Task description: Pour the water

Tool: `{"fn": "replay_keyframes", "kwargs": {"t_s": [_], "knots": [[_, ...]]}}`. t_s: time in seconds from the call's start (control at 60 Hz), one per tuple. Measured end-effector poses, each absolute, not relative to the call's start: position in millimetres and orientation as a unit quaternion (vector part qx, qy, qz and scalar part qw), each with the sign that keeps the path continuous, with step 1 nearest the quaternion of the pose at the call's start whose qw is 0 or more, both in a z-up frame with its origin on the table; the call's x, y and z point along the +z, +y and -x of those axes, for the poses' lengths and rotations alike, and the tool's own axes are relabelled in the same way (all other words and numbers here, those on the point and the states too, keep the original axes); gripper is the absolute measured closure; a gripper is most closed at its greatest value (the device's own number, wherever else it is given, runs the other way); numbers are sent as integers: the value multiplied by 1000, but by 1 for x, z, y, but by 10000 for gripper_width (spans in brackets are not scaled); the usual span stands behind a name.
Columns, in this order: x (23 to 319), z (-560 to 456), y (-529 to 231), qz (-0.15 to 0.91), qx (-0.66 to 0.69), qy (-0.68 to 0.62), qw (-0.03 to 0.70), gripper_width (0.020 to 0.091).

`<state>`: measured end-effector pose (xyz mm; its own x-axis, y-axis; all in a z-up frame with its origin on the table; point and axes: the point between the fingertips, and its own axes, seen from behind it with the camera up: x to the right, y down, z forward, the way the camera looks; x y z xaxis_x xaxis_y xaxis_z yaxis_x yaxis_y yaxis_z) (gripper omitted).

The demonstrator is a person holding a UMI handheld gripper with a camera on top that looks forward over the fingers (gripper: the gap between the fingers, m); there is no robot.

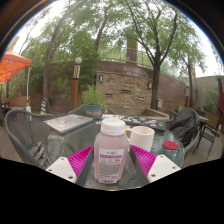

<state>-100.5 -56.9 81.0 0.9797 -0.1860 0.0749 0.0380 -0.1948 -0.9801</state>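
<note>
Bottle (110,150) first, since it fills the gripper view: a white plastic one with a cap and a pink-lettered label, standing upright between the two pink pads (80,158). My gripper (111,161) looks closed on the bottle, both pads pressed to its sides low on the body, though I cannot see whether its base rests on the counter (60,150) or hangs just above it. Just beyond the bottle, a little to the right, stands a white mug (141,137) with its handle turned toward the bottle; I take that as the target for the water. Farther right sits a small jar with a red lid (170,147). A flat tray (68,123) lies well back on the left, and trees and a brick building fill the background.

Only this one view is available. As I judge it, pouring is not yet begun, and the cap seems to be on, which would have to be dealt with first. To do it well I would carry the neck over the mug's rim, then tilt slowly toward the mug, holding the grip firm so the smooth bottle cannot slip.
</note>
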Motion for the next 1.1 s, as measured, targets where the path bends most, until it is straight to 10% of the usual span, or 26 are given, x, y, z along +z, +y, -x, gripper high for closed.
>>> {"fn": "replay_keyframes", "kwargs": {"t_s": [0.05, 0.267, 0.633, 1.1], "knots": [[74, 103, -43, 769, -72, 57, 633, 560], [62, 125, -24, 796, -15, -4, 605, 689], [195, 110, 59, 676, 418, 339, 503, 693], [183, 45, 62, 254, 690, 629, 250, 694]]}}
